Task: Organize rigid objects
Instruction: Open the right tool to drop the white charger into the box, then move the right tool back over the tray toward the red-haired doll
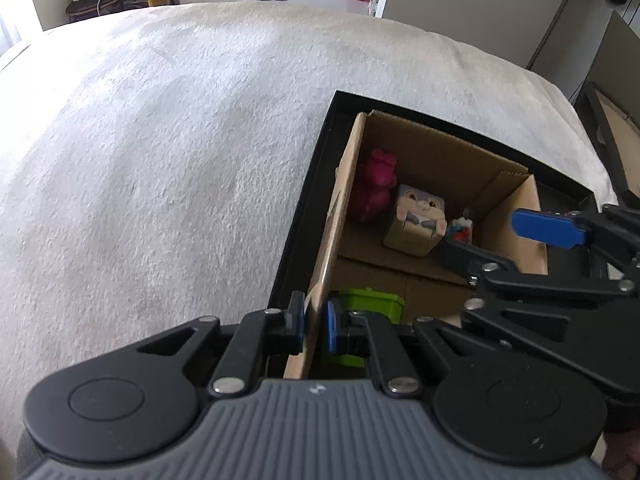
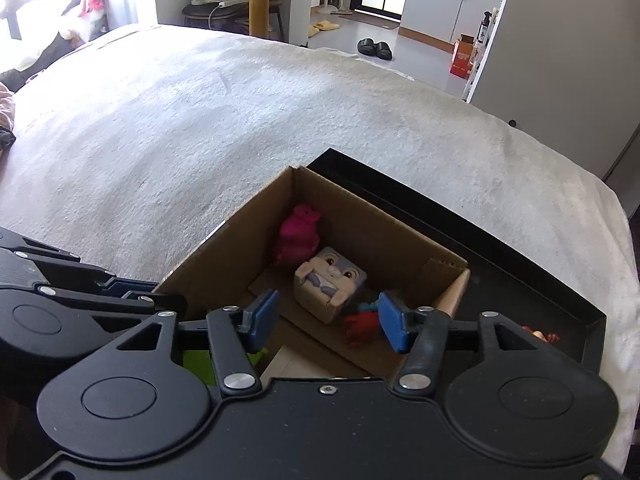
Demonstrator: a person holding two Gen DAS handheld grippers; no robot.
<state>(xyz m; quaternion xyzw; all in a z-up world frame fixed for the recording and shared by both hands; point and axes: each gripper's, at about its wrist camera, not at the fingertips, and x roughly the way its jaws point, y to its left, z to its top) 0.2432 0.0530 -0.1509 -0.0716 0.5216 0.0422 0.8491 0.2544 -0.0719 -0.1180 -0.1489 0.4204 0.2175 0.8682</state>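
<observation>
left wrist view: a white textured cloth (image 1: pixel 168 152) fills most of the frame, with a black tray (image 1: pixel 298 220) toward 3 o'clock on it. a cardboard box (image 1: pixel 436 148) stands inside the tray. the left gripper (image 1: pixel 316 324) at 6 o'clock is clenched on the box's left wall, one pad on each face. a green block (image 1: pixel 374 300) lies in the box just past it. toward 2 o'clock sit a pink toy (image 1: pixel 374 188), a printed cube toy (image 1: pixel 418 220) and a small red and white toy (image 1: pixel 462 232).

right wrist view: the right gripper (image 2: pixel 326 322) hangs over the box (image 2: pixel 400 236) with jaws parted, pads (image 2: pixel 394 326) pressing nothing, a small red toy (image 2: pixel 360 326) between them at 6 o'clock.
</observation>
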